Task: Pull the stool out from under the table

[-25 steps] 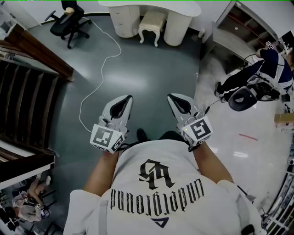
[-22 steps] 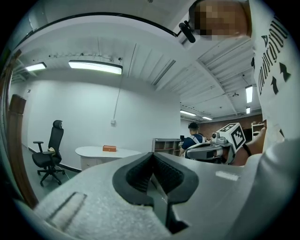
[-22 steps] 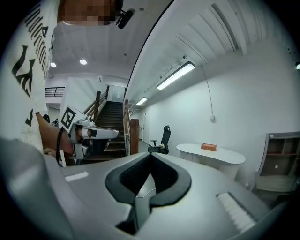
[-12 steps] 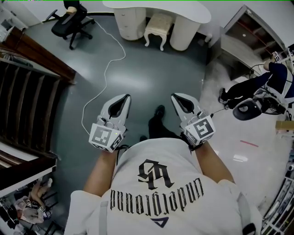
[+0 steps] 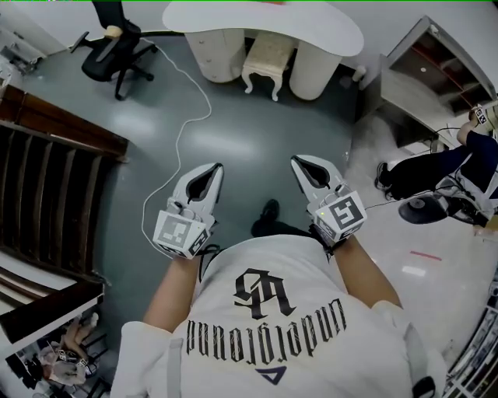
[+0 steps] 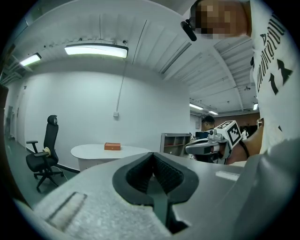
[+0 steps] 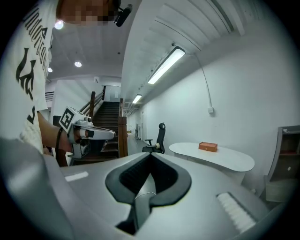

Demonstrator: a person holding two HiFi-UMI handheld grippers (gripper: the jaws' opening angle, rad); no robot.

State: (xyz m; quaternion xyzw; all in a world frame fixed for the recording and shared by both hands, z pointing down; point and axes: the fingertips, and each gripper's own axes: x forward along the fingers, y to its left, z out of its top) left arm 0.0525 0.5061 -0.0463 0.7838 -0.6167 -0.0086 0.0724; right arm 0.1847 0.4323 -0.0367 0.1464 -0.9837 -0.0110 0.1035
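A cream stool (image 5: 268, 58) with curved legs stands tucked between the pedestals of a white oval table (image 5: 264, 14) at the far end of the room. My left gripper (image 5: 212, 169) and right gripper (image 5: 303, 163) are held side by side at chest height, several steps short of the stool, both shut with nothing in them. In the left gripper view the table (image 6: 110, 151) lies ahead with a small orange box (image 6: 112, 146) on top. The right gripper view shows the same table (image 7: 213, 155) and box (image 7: 207, 146).
A black office chair (image 5: 113, 50) stands left of the table, and a white cable (image 5: 183, 124) trails across the grey floor. A dark wooden staircase (image 5: 47, 179) runs along the left. A shelf unit (image 5: 424, 70) and a seated person (image 5: 451, 167) are on the right.
The table and stool have come a little nearer in the head view as the person walks forward. Both grippers keep their pose and stay shut.
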